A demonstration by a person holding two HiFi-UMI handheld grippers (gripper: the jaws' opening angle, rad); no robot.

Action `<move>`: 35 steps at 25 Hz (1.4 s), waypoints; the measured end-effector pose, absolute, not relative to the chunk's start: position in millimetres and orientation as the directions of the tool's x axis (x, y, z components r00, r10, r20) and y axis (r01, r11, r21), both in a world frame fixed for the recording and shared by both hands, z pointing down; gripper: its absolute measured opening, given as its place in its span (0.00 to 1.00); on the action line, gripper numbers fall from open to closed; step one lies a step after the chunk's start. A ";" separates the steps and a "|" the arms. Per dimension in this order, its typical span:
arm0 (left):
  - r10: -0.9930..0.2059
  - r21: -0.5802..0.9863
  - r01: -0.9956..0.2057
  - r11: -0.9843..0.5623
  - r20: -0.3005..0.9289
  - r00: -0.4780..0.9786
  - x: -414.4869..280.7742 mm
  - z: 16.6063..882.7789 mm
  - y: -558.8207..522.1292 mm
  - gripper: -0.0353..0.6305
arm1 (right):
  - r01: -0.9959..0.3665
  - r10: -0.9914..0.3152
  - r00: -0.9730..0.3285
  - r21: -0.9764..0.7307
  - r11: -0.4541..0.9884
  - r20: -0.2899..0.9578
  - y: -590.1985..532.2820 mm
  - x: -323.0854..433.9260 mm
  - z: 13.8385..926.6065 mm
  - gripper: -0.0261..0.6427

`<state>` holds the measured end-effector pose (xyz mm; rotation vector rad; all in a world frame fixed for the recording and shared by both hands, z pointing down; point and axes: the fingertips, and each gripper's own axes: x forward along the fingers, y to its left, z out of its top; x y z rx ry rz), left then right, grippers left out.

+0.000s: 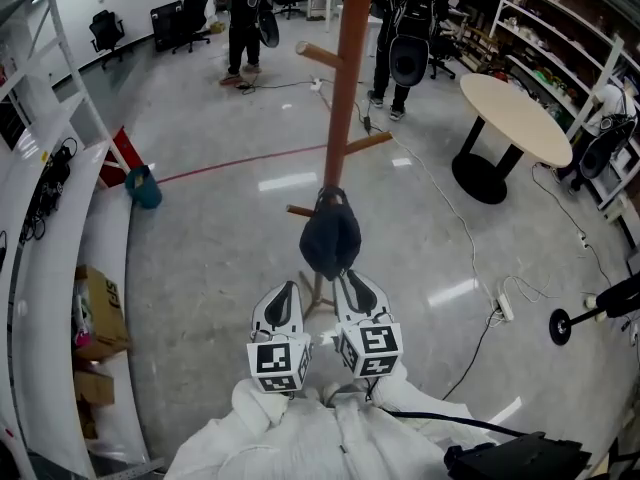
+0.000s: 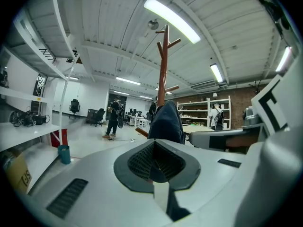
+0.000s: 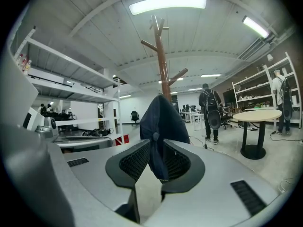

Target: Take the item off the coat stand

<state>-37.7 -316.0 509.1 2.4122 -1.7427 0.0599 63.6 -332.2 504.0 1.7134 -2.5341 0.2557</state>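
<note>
A dark navy cap (image 1: 330, 238) hangs from a low peg of the brown wooden coat stand (image 1: 345, 88), just ahead of both grippers. In the right gripper view the cap (image 3: 161, 122) hangs down between the jaws of my right gripper (image 3: 154, 146). One side of it lies against a pad and a gap shows on the other side, so the jaws are open around it. My left gripper (image 2: 155, 150) is shut on nothing, just left of the cap (image 2: 166, 122) and a little short of it. In the head view the left gripper (image 1: 285, 293) and right gripper (image 1: 352, 283) sit side by side below the cap.
White shelving (image 1: 60, 218) runs down the left, with a cardboard box (image 1: 100, 313) and a teal bin (image 1: 143, 188) nearby. A round table (image 1: 515, 118) stands at the right. Cables and a power strip (image 1: 505, 308) lie on the floor. People (image 1: 243, 18) stand at the back.
</note>
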 end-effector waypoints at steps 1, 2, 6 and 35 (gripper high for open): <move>-0.940 0.110 -0.947 -0.301 0.129 0.314 -39.0 509.5 -316.1 0.05 | -0.924 -0.912 -0.380 -0.097 0.369 0.153 -333.3 61.7 504.6 0.14; -0.942 0.111 -0.948 -0.297 0.130 0.310 -40.0 510.0 -316.2 0.05 | -0.922 -0.910 -0.385 -0.098 0.374 0.154 -334.6 60.4 505.0 0.16; -0.947 0.111 -0.954 -0.277 0.134 0.291 -45.1 510.9 -316.2 0.05 | -0.912 -0.897 -0.410 -0.102 0.398 0.166 -339.7 55.1 507.8 0.23; -0.968 0.103 -0.980 -0.171 0.169 0.187 -81.2 525.0 -320.6 0.06 | -0.900 -0.868 -0.432 -0.058 0.432 0.244 -381.9 32.3 525.5 0.36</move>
